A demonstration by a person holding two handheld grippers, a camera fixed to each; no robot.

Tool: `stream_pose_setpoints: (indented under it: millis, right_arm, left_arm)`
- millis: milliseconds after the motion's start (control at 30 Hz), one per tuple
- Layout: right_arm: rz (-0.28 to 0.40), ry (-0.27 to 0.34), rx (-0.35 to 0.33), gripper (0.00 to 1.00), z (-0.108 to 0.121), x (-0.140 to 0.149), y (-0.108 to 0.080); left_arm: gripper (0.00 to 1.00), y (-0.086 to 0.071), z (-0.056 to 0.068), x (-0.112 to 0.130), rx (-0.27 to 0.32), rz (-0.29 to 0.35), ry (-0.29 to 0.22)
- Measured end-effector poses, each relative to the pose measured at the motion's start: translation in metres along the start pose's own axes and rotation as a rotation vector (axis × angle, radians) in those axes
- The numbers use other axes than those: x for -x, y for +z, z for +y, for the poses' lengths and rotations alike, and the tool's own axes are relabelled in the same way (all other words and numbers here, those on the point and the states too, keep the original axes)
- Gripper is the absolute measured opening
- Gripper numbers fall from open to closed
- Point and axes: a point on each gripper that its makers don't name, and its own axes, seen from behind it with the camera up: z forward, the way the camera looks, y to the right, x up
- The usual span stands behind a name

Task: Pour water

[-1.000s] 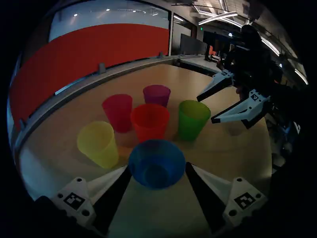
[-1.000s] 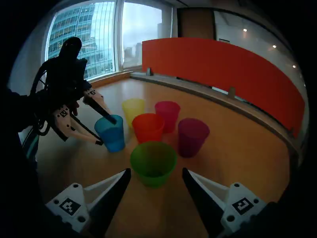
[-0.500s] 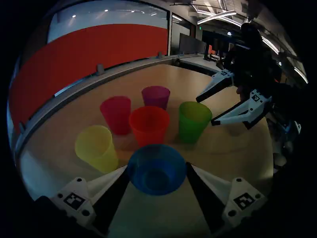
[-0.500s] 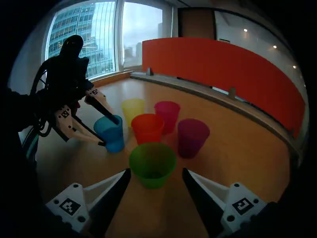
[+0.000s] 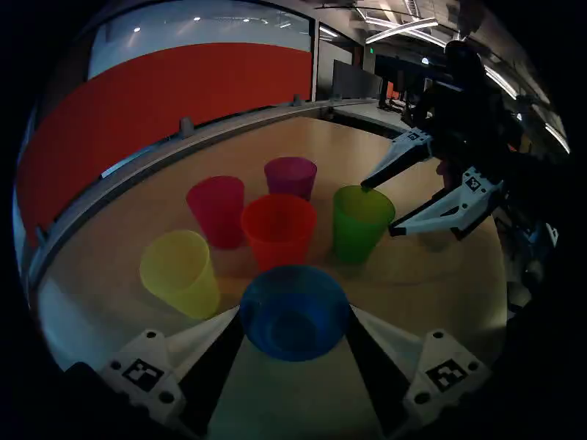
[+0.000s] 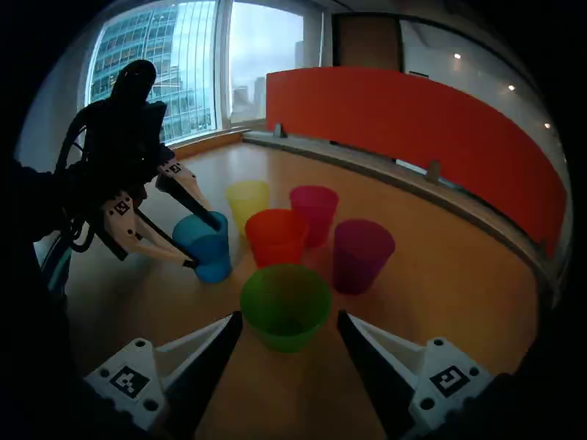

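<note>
Left gripper view: the left gripper [image 5: 293, 312] is bracketing the blue cup [image 5: 293, 328]; clamping cannot be confirmed. The right gripper [image 5: 377, 210], jaws apart, is flanking the green cup [image 5: 358, 233] beside the orange cup [image 5: 279, 229] on the wooden surface [image 5: 440, 282]. Right gripper view: windows [image 6: 169, 66] are showing behind the left gripper. Cup contents cannot be discerned.

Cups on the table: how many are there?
6. In the left gripper view: blue cup nearest, yellow cup at left, orange cup central, green cup at right, pink cup and purple cup behind. None looks hidden.
</note>
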Motion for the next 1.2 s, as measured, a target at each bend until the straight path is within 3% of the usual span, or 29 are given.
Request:
stream_pose_setpoints:
  millis: [533, 667, 1200]
  right_arm:
    - [-0.004, -0.014, -0.017, 1.0, -0.004, -0.006, 0.024]
    - [-0.003, -0.018, -0.015, 0.95, -0.003, -0.006, 0.027]
    - [0.032, -0.016, -0.009, 0.94, -0.005, -0.018, 0.016]
  left_arm:
    - [0.89, -0.001, 0.0, 0.001, 0.0, 0.001, 0.0]
    - [0.89, -0.001, -0.001, 0.0, 0.0, 0.001, 0.001]
    - [0.88, -0.007, 0.001, -0.006, 0.005, 0.023, -0.026]
